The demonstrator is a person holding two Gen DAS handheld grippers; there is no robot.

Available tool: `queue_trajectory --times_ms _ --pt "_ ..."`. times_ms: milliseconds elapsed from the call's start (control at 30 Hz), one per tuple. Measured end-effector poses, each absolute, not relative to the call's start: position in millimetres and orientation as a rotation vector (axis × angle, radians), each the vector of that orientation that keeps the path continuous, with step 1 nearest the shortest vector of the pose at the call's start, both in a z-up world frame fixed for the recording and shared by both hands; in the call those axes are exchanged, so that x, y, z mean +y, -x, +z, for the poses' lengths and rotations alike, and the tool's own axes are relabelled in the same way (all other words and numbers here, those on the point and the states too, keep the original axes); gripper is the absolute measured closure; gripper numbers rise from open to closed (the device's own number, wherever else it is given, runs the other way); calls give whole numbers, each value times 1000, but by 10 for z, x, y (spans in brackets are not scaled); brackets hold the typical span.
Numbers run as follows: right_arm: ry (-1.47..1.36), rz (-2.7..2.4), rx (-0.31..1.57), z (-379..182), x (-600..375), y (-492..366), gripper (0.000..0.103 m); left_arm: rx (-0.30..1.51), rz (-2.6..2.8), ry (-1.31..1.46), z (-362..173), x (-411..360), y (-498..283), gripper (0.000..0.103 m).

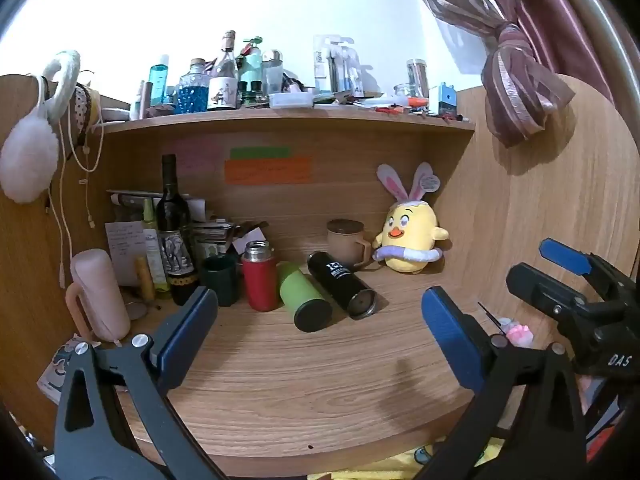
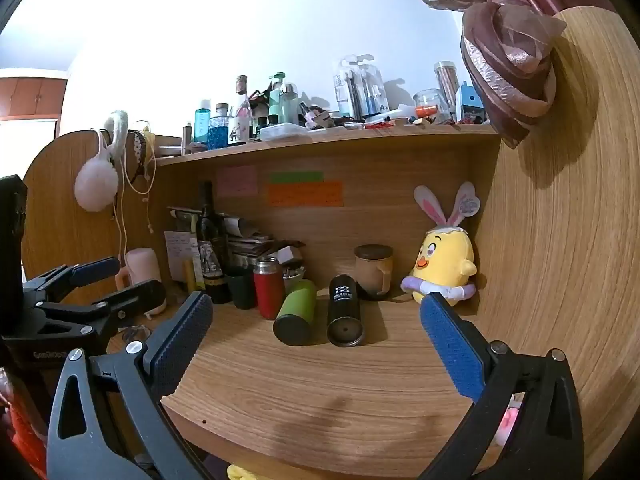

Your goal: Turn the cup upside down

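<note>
Several cups sit at the back of the wooden desk (image 1: 280, 380). A green tumbler (image 1: 304, 296) and a black tumbler (image 1: 342, 290) lie on their sides with their ends toward me. A red flask (image 1: 259, 276) and a dark green cup (image 1: 220, 280) stand upright to their left. A beige lidded mug (image 1: 347, 242) stands behind them. They also show in the right wrist view: green tumbler (image 2: 295, 312), black tumbler (image 2: 344, 310), beige mug (image 2: 374, 270). My left gripper (image 1: 320, 320) is open and empty, short of the cups. My right gripper (image 2: 316, 328) is open and empty too.
A yellow chick plush (image 1: 408, 240) sits at the back right. A wine bottle (image 1: 174, 224), papers and a pink container (image 1: 100, 292) crowd the back left. A cluttered shelf (image 1: 280, 114) runs overhead. A wooden side panel (image 2: 560, 240) closes the right.
</note>
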State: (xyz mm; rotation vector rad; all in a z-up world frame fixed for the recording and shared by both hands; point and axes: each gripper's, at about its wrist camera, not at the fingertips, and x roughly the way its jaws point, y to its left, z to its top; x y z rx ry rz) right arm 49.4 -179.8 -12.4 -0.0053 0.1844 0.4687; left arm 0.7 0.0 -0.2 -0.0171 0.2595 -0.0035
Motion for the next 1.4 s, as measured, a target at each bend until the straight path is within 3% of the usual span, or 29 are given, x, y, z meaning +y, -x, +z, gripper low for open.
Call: queue_trajectory --times_ms 1400 --pt "1 467 197 -131 -1800 -526 0 251 -34 18 -80 2 32 0"
